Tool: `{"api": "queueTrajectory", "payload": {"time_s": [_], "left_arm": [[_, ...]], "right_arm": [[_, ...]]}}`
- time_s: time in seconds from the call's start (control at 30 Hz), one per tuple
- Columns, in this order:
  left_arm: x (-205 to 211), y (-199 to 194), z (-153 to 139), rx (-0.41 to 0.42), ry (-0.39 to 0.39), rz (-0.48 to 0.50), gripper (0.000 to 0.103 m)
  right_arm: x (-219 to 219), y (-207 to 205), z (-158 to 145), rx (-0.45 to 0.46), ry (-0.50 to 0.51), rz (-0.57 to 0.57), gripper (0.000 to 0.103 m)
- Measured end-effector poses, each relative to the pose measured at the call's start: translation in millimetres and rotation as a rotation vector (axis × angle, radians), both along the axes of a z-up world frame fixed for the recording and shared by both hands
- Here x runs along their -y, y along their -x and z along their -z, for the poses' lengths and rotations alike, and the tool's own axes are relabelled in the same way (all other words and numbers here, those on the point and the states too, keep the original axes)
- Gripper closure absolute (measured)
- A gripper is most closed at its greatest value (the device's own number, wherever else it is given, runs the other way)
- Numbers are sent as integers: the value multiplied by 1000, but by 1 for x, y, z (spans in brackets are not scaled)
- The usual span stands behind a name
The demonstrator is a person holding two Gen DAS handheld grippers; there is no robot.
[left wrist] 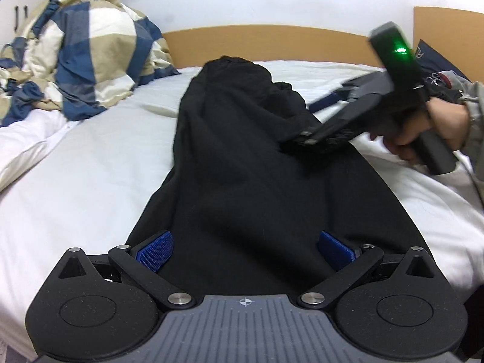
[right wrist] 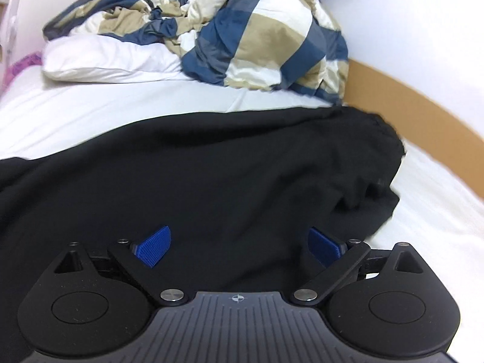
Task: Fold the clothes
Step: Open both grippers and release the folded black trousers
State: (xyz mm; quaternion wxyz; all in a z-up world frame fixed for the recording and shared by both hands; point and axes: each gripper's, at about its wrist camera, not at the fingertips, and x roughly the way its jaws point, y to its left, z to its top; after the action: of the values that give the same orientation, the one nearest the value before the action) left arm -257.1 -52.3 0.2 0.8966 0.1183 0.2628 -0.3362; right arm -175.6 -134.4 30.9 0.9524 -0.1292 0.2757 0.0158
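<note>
White bed sheet (left wrist: 90,163) carries the black garment (left wrist: 242,166), lying lengthwise through mid-frame. Left gripper (left wrist: 245,251) and right gripper (right wrist: 239,246) hover with fingers apart, empty. Judged: between folds; next, pinch an edge.

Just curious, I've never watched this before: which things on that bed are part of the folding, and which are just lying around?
In the job: black garment; left gripper; right gripper.

Lying about: checked duvet; white pillow; white bedsheet; wooden headboard.
</note>
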Motion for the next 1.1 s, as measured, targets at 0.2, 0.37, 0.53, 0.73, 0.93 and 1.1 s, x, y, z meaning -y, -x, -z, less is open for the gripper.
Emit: {"api": "queueTrajectory", "payload": {"time_s": [0.2, 0.37, 0.53, 0.73, 0.93, 1.1], "left_arm": [[-2, 1, -27, 36, 22, 13, 1], [19, -9, -30, -13, -27, 114, 1], [1, -10, -14, -125, -55, 88, 0], [-8, 8, -27, -50, -74, 74, 1], [7, -10, -11, -87, -25, -1, 0], [10, -11, -6, -41, 8, -28, 0]], "right_arm": [[-16, 68, -26, 139, 114, -207, 2], [-25, 60, -24, 76, -64, -220, 0], [-27, 71, -18, -10, -19, -281, 0], [-6, 71, -24, -68, -145, -303, 0], [-4, 62, -16, -89, -196, -243, 0], [1, 59, -14, -100, -234, -236, 0]]}}
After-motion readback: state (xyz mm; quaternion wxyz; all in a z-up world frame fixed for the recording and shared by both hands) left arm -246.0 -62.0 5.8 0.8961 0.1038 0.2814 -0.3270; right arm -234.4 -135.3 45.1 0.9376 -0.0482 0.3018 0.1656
